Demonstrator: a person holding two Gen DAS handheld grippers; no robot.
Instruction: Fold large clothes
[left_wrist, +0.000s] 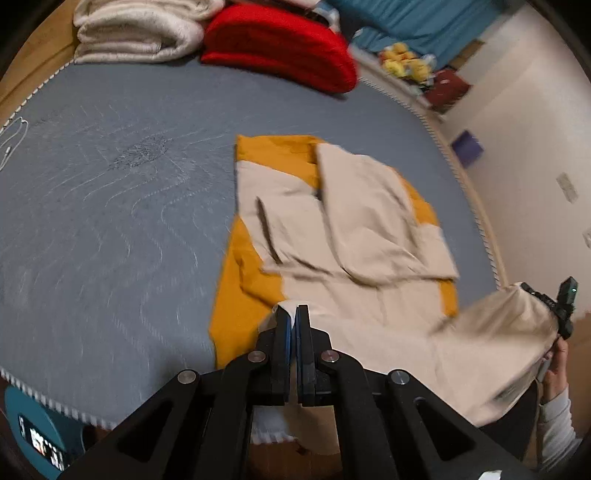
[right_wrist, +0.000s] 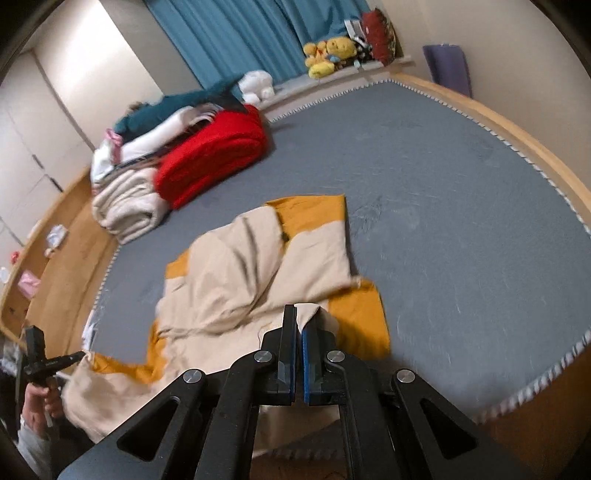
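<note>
My left gripper (left_wrist: 294, 308) has its jaws pressed together on a fold of the beige-and-mustard garment (left_wrist: 354, 229), a sliver of pale cloth poking out between the blue pads. My right gripper (right_wrist: 298, 308) does the same, jaws clamped on another bit of the beige hem. Both pinch points sit at the near end of the garment, right at the near edge of the grey mattress (left_wrist: 110, 221), where its striped piping runs under me.

From the left wrist view I see my right gripper over at the far right, lifted off the bed with beige cloth hanging from it beyond the mattress edge. From the right wrist view my left gripper shows at the lower left, cloth trailing up to it the same way.

The garment lies rumpled on the bed, beige panels doubled over the mustard ones, its far end toward the middle of the mattress. Past it there is open grey surface. At the far corner sits a folded red blanket (right_wrist: 214, 155), touching a rolled cream blanket (right_wrist: 125, 210), both well apart from the garment. The wooden bed frame (right_wrist: 517, 133) curves round the far side, near the wall.
</note>
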